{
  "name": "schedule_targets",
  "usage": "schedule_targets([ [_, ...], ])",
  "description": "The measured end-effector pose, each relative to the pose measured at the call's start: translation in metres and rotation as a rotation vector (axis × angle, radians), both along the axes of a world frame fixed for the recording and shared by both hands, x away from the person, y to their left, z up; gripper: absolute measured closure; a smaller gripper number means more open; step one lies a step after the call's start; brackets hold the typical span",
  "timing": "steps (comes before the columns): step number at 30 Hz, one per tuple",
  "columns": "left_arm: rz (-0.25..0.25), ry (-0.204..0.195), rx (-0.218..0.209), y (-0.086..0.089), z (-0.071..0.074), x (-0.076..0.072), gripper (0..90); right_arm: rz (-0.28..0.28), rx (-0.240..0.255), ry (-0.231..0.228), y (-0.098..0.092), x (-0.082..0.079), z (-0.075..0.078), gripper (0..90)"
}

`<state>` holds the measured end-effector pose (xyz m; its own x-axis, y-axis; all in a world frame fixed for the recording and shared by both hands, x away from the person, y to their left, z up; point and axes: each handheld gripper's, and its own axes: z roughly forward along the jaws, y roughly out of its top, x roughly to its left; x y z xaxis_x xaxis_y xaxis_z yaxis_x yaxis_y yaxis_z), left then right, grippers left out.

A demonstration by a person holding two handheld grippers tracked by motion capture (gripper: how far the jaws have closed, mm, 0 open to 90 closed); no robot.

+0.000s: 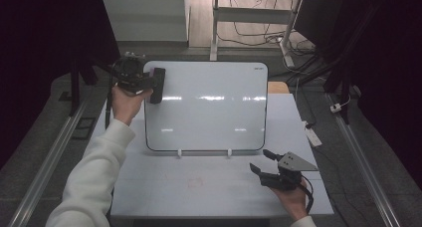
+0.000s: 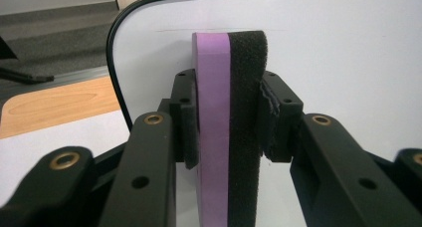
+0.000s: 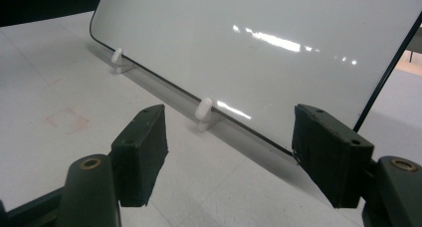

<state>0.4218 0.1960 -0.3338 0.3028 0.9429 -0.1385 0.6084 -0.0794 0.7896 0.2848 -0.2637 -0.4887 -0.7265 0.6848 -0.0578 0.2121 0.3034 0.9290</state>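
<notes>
Grey floor (image 1: pixel 348 152) surrounded the white table (image 1: pixel 209 187); metal rails (image 1: pixel 45 157) ran along both sides. Beyond stood a white desk frame (image 1: pixel 215 23) with tangled cables (image 1: pixel 259 38) beneath. Dark curtains (image 1: pixel 45 33) flanked the scene.

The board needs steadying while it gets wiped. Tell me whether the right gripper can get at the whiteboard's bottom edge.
Probably yes. The right gripper is open, close to the white rectangular whiteboard, with bare white tabletop between them and the bottom edge.

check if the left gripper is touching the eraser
Touching: in the left gripper view, the left gripper has both jaw pads pressed against the eraser.
</notes>
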Motion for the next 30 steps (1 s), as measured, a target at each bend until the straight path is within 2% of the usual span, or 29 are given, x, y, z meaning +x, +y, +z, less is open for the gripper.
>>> schedule_targets([
  [6, -0.001, -0.018, 0.011, -0.003, 0.000, -0.002, 61.4, -0.001, 0.004, 0.000, 0.000, 0.000, 0.000, 29.4],
  [9, 0.004, -0.035, 0.024, -0.004, -0.002, -0.004, 51.4, -0.001, 0.000, -0.002, 0.000, 0.000, 0.000, 29.4],
  [17, -0.049, -0.111, -0.018, 0.003, -0.008, -0.020, 37.5, -0.009, 0.004, -0.009, -0.002, 0.000, 0.001, 29.4],
  [20, -0.075, -0.142, -0.034, 0.007, -0.010, -0.031, 33.6, -0.012, 0.005, -0.006, -0.003, 0.001, 0.001, 29.4],
  [25, -0.165, -0.198, -0.053, 0.015, -0.022, -0.060, 32.3, -0.011, 0.002, -0.006, -0.005, 0.001, 0.001, 29.3],
  [30, -0.244, -0.214, -0.059, 0.021, -0.041, -0.090, 31.3, -0.009, 0.005, -0.003, -0.007, 0.003, 0.002, 29.3],
])
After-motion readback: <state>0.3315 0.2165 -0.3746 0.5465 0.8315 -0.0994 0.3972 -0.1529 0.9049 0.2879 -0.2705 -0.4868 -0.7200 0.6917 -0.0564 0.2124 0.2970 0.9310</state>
